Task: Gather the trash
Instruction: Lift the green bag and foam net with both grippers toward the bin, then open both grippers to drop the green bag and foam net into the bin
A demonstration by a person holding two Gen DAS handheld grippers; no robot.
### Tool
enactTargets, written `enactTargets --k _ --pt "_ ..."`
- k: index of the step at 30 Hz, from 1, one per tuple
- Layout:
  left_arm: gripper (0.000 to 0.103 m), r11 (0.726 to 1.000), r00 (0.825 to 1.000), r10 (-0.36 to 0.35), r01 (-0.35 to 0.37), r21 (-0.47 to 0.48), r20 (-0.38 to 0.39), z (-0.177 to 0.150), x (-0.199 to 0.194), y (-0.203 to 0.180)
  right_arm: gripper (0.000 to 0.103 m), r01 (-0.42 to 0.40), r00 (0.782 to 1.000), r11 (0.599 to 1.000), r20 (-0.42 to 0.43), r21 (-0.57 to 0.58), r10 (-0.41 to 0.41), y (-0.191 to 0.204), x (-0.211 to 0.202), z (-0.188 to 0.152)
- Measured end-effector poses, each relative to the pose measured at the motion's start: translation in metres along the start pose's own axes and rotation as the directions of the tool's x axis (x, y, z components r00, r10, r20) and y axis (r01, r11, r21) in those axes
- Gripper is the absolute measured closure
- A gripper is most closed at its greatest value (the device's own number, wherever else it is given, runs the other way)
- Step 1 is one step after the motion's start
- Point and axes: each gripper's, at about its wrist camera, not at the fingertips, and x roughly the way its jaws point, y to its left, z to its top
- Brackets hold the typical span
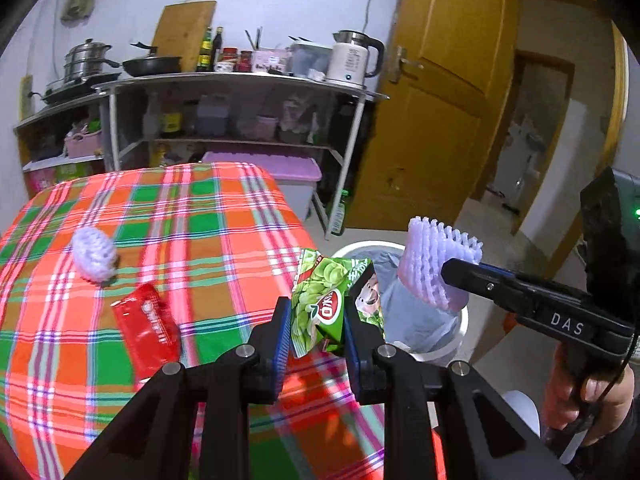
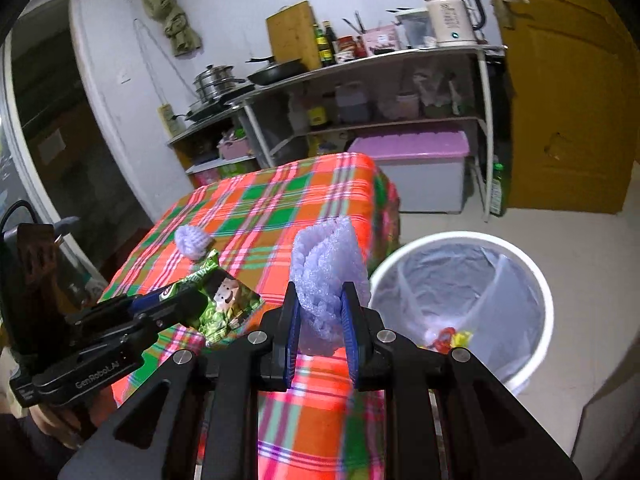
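A green snack packet (image 1: 328,304) is clamped by the left gripper (image 1: 316,316); a purple foam net (image 2: 326,280) is clamped by the right gripper (image 2: 320,316), beside a white bin (image 2: 532,280).

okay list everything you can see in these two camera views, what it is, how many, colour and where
Green snack bag: one, green, held in the left claw.
Foam fruit net: one, pale purple, held in the right claw.
Second foam net: one, pale purple, on the tablecloth.
Red wrapper: one, red, on the tablecloth nearer the camera.
Tablecloth: one, orange-green plaid, covering the table.
Trash bin: one, white with clear liner, on the floor beside the table; some wrappers inside.
Kettle: one, white, top shelf.
Door: one, yellow-brown, open.
Claws: two, black, both shut on trash.
Hand: one, gripping the right claw's handle.
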Motion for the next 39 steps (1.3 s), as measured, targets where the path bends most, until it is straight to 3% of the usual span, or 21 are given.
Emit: enactTargets --k 13,34,36,39 --pt "0.078 0.996 0.992 -0.076 0.080 0.042 -0.097 0.000 0.067 -0.042 0.083 0.067 0.998 0.992 -0.025 0.104 -0.064 -0.064 0.004 -0.009" --pt "0.078 0.992 0.962 -0.099 0.114 0.044 -0.253 0.000 0.150 -0.062 0.081 0.174 0.977 0.964 -0.158 0.203 -0.143 -0.129 0.046 -0.027" --pt "0.078 0.992 0.957 -0.105 0.121 0.041 -0.269 -0.001 0.155 -0.063 0.079 0.177 0.976 0.961 -0.168 0.212 -0.142 -0.132 0.049 -0.028" --pt "0.074 0.992 0.949 -0.114 0.127 0.026 -0.293 -0.002 0.162 -0.062 0.066 0.180 0.975 0.961 -0.165 0.211 -0.146 -0.135 0.051 -0.029"
